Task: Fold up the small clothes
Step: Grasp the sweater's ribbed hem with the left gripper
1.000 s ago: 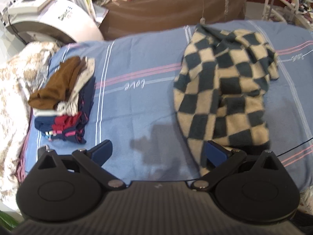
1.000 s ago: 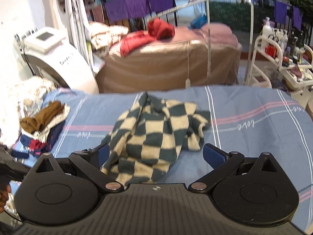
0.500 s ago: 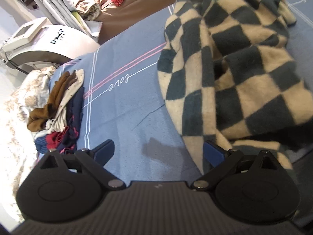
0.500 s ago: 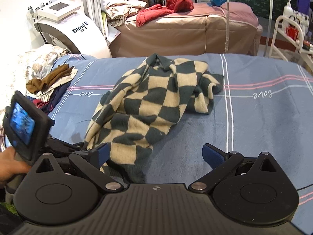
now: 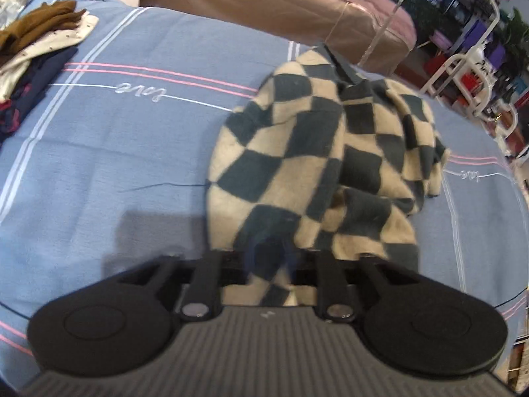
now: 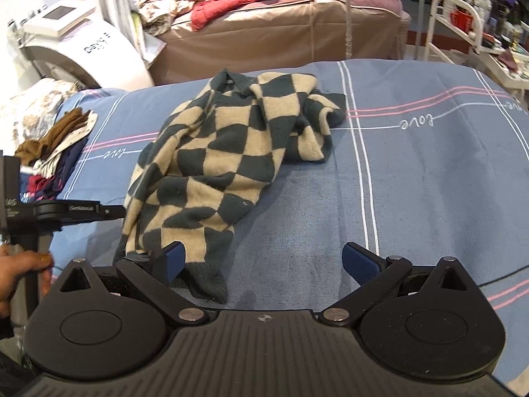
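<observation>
A dark-green and cream checkered knit garment (image 5: 297, 152) (image 6: 211, 172) lies crumpled on the blue striped bedsheet (image 5: 115, 152) (image 6: 413, 182). My left gripper (image 5: 272, 251) points down at its near edge. Its jaws are closing with a fold of the knit between them. The fingertips are blurred with motion, and I see no firm pinch. From the right wrist view, the left tool (image 6: 82, 211) reaches the garment's left edge, with a hand (image 6: 20, 271) holding it. My right gripper (image 6: 264, 264) is open low over the sheet, its left fingertip (image 6: 173, 259) at the garment's near hem.
A stack of folded clothes topped by a brown piece (image 5: 39, 29) (image 6: 56, 145) sits at the sheet's left edge. Behind the bed stand a white machine (image 6: 82, 43), a brown-covered couch with red clothes (image 6: 281, 39) and a white trolley (image 6: 463, 16).
My left gripper dropped onto the garment's near edge and its jaws came in from wide open. My right gripper sank closer to the sheet, beside the near hem.
</observation>
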`<move>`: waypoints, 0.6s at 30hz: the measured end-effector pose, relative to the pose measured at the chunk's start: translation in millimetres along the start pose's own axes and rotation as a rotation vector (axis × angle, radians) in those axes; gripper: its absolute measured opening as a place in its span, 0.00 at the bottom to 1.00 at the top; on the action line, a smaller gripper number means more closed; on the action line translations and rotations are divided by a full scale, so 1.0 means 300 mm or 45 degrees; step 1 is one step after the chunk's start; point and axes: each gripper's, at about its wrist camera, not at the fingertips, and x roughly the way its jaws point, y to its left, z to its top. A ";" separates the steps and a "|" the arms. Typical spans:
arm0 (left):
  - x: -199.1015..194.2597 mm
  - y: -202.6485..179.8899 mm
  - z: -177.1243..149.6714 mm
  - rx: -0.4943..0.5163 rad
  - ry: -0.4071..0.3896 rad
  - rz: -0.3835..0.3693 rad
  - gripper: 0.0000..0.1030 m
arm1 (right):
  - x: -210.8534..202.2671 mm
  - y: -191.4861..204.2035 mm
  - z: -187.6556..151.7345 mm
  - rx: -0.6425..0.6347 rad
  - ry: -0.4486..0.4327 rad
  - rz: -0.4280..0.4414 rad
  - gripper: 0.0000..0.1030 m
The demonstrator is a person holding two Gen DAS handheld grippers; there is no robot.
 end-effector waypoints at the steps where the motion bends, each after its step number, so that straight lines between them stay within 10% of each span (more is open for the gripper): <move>1: -0.001 -0.008 0.000 0.063 -0.005 0.049 0.60 | 0.004 0.005 0.002 0.019 -0.001 -0.003 1.00; 10: 0.063 -0.118 -0.051 0.324 0.121 0.032 0.60 | 0.027 0.073 0.007 0.074 0.037 -0.050 1.00; 12: 0.101 -0.100 -0.063 0.329 0.149 0.020 0.20 | 0.031 0.081 0.007 0.077 0.039 -0.065 1.00; 18: 0.071 0.063 0.092 0.235 0.051 0.102 0.12 | 0.097 0.098 0.004 0.103 0.065 -0.014 1.00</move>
